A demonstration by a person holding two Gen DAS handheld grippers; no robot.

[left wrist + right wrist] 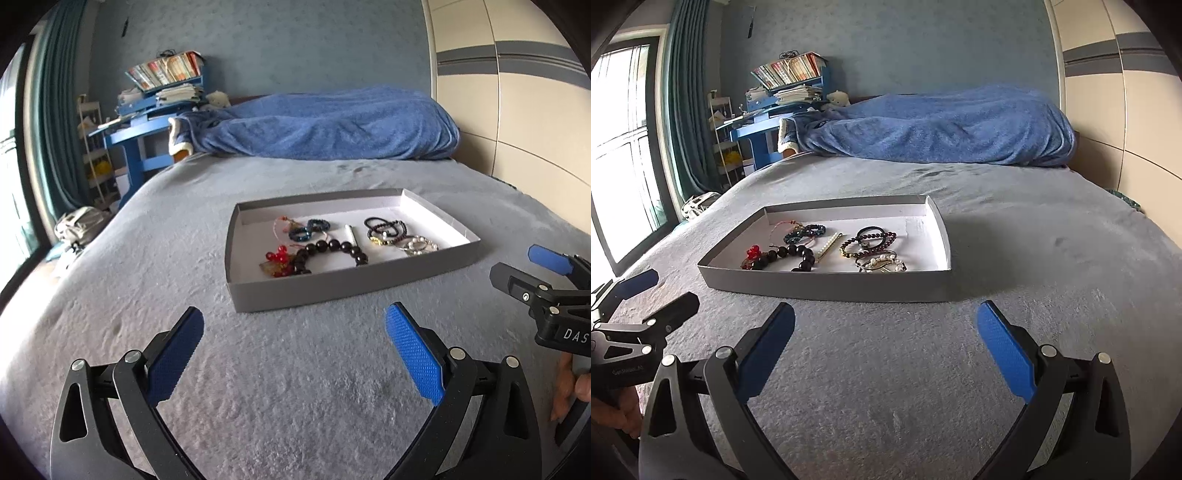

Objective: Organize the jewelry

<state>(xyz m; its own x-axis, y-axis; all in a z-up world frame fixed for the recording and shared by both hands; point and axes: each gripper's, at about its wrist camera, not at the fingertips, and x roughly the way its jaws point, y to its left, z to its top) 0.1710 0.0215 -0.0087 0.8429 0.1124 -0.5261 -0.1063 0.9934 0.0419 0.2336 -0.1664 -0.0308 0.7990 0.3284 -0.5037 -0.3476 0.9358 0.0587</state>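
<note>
Both claws hang spread and empty over the grey bed cover (295, 387), the left gripper (295, 350) and the right gripper (886, 350) side by side, near the bed's front edge. Just beyond them sits a shallow grey tray (827, 286), holding the jewelry: a dark bead bracelet (332, 249), a pearl hair clip (829, 246) and tangled bracelets (868, 242). A blue blanket (332, 125) lies heaped along the far edge.
</note>
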